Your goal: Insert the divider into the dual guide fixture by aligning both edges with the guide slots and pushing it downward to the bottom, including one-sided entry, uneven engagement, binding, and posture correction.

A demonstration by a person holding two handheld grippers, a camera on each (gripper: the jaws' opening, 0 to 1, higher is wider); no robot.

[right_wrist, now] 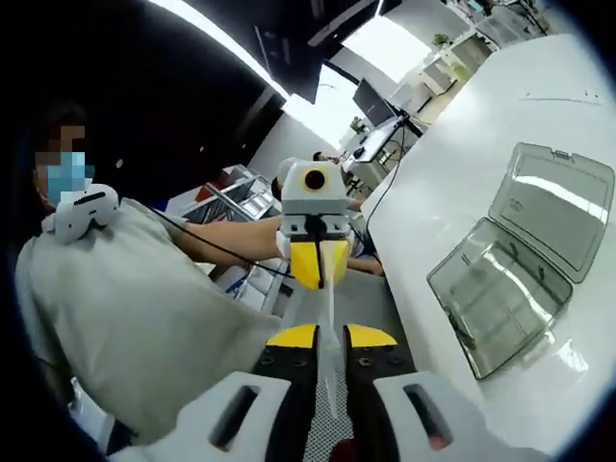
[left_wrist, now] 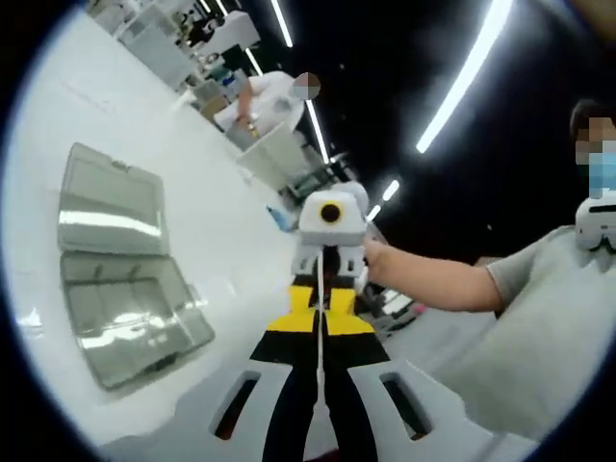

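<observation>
A thin translucent divider [left_wrist: 320, 371] [right_wrist: 328, 306] is seen edge-on and spans the short gap between my two grippers, in the air off the table's edge. My left gripper [left_wrist: 320, 295] is shut on one end of it, yellow-tipped jaws pressed together. Facing it, my right gripper [right_wrist: 330, 335] is shut on the other end. The right gripper [left_wrist: 329, 274] appears opposite in the left gripper view, the left gripper [right_wrist: 319, 279] in the right gripper view. A clear plastic case [left_wrist: 130, 308] [right_wrist: 500, 294] with compartment slots lies on the table, its lid [left_wrist: 106, 197] [right_wrist: 558, 197] folded open.
The white table [left_wrist: 221, 231] [right_wrist: 462, 164] runs beside the grippers, with the case well to the side of the divider. A person in a grey shirt [left_wrist: 549, 318] [right_wrist: 135, 298] stands close behind. Another person [left_wrist: 274, 96] and benches are farther back.
</observation>
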